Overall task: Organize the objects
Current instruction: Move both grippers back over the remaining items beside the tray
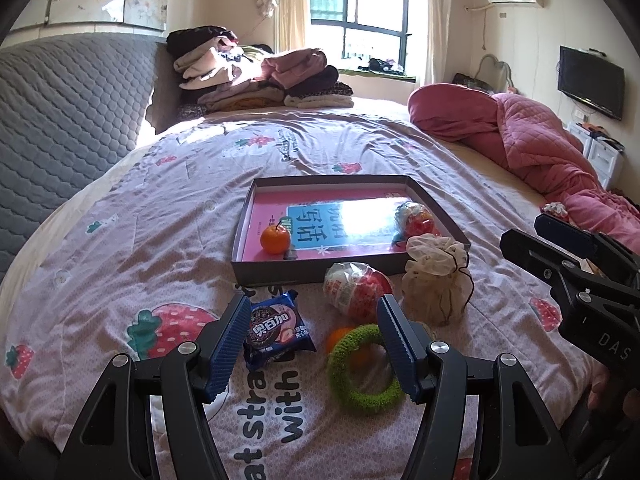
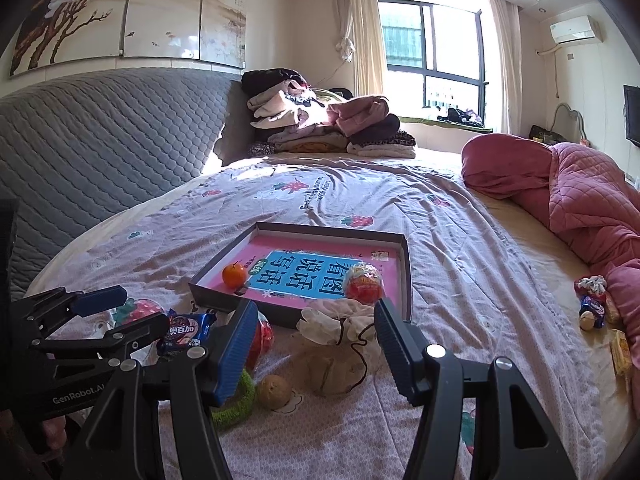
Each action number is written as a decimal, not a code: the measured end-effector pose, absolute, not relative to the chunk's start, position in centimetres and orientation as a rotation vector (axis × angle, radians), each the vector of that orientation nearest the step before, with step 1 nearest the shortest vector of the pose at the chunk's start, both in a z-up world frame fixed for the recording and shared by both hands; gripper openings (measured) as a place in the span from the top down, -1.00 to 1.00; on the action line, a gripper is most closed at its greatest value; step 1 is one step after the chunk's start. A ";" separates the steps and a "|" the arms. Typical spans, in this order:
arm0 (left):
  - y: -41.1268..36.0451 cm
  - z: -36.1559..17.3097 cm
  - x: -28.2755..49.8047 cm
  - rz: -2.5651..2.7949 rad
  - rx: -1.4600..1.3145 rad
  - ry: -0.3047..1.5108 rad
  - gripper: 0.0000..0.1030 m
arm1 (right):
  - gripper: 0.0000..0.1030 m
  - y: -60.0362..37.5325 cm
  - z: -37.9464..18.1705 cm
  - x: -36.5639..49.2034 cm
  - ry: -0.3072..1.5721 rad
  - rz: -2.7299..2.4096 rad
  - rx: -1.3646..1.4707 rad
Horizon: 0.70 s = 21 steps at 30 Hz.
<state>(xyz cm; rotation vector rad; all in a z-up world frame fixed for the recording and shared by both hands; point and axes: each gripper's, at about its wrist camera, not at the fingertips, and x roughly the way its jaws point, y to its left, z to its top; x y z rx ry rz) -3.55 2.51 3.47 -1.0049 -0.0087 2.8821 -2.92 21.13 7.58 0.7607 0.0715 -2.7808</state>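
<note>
My left gripper [image 1: 310,338] and right gripper [image 2: 314,346] both hang over the bed [image 1: 120,240] with fingers spread wide, holding nothing. Just in front of the flat cardboard tray [image 1: 244,222] lie a crinkly blue cookie packet [image 1: 276,330], a fuzzy green ring [image 1: 362,368] and a soft cloth pouch [image 2: 340,350]. The packet is light and slippery, so I think I should pinch its flat sides gently. 1 round, firm orange [image 1: 275,239] already sits inside the tray.
</note>
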 end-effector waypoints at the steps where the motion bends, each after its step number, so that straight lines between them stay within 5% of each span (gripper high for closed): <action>1: 2.5 3.3 -3.5 2.880 -1.010 -0.004 -0.30 | -0.16 21.1 7.5 -2.9 0.074 -2.781 0.763; 21: 3.8 -1.3 -3.8 2.758 -1.196 0.028 -0.30 | -0.16 21.6 4.9 -3.6 0.080 -2.769 0.853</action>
